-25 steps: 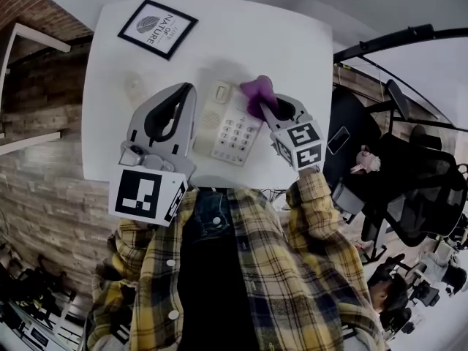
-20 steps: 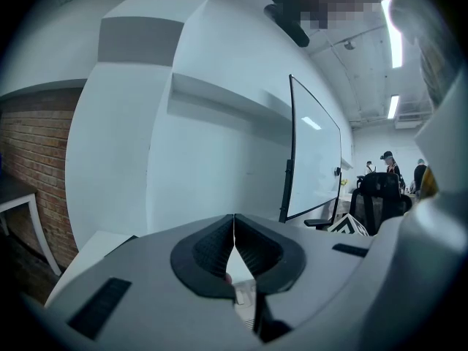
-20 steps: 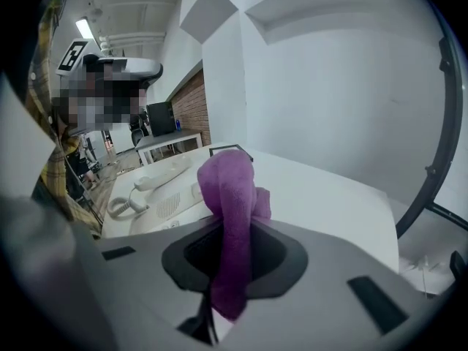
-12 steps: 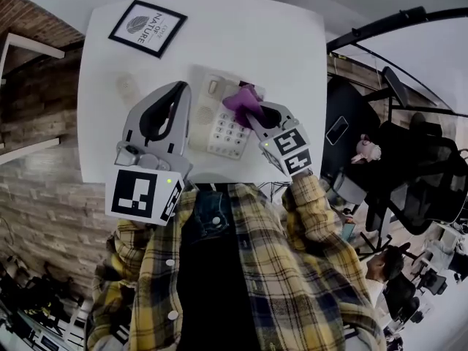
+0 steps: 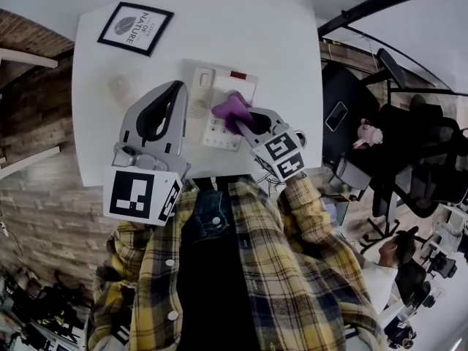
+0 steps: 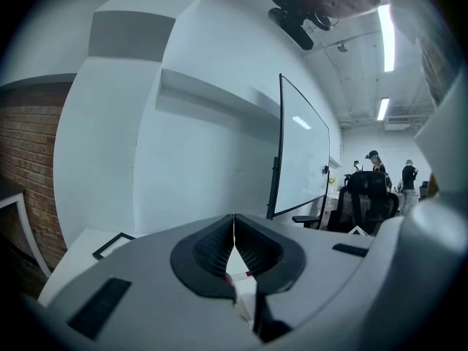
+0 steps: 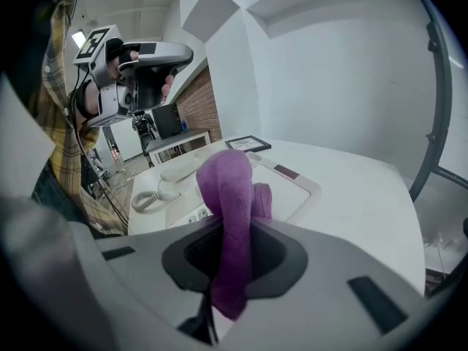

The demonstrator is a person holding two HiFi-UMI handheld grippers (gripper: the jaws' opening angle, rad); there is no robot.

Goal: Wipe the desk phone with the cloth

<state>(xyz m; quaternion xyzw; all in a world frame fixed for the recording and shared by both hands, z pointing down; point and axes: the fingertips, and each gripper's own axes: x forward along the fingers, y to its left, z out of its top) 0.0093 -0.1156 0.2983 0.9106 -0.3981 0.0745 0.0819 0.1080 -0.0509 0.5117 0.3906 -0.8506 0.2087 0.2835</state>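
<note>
My right hand-held gripper: jaws clamped on a purple cloth, folded end sticking out past the tips, over the keypad of the desk phone at frame centre.
My left hand-held gripper: jaws together, nothing between them; held at centre left in the head view, beside the phone's handset side.
Phone: white, flat on the white worktop.
Framed picture: flat on the worktop, upper left, well apart from the phone.
Black office chairs: right edge, off the worktop.
</note>
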